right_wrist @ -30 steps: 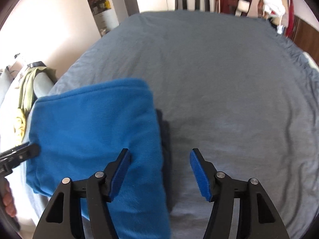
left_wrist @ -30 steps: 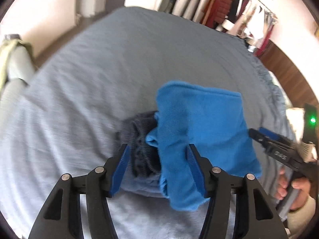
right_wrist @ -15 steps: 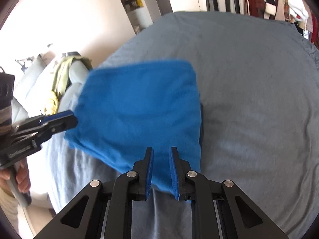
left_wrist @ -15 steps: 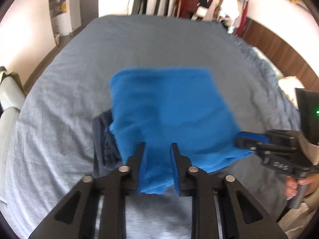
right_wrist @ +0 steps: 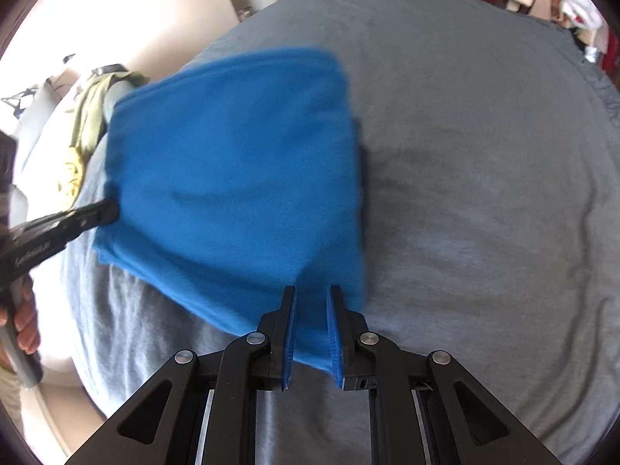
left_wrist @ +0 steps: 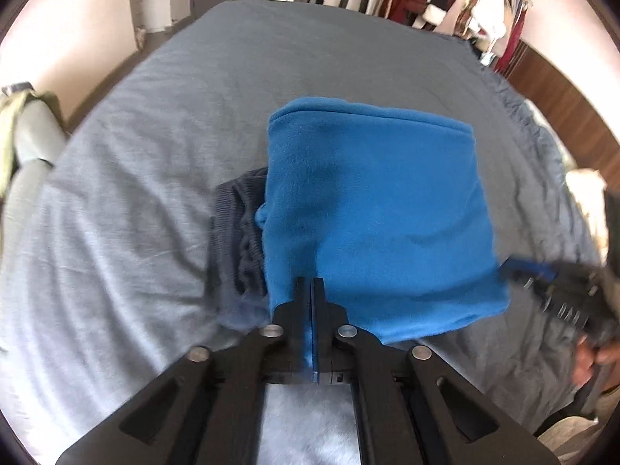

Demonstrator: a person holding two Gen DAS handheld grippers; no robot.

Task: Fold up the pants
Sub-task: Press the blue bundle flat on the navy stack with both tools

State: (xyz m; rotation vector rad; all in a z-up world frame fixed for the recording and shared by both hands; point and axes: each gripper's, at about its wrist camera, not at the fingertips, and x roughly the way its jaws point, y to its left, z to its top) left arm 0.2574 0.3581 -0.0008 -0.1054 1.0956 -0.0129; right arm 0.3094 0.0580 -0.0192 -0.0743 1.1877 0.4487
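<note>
Pants [left_wrist: 372,209], blue, already folded into a compact rectangle on grey bed [left_wrist: 155,155]. Left gripper [left_wrist: 312,290] and right gripper [right_wrist: 312,302], jaws just closing, clenched on near edge. Probably one fold left.

Left hand-held gripper [left_wrist: 312,285]: pitched steeply down, jaws just closed, pads nearly touching, clamped on the near edge of the blue pants [left_wrist: 372,209] at the left corner. Right hand-held gripper [right_wrist: 312,294]: same steep pitch, jaws just closed too, a narrow gap left, a thick fold of the same edge pinched between the blue pads at the right corner. Both sit side by side on that near edge. The person's fingers [right_wrist: 24,323] wrap the left handle, the right hand [left_wrist: 593,360] wraps the other
</note>
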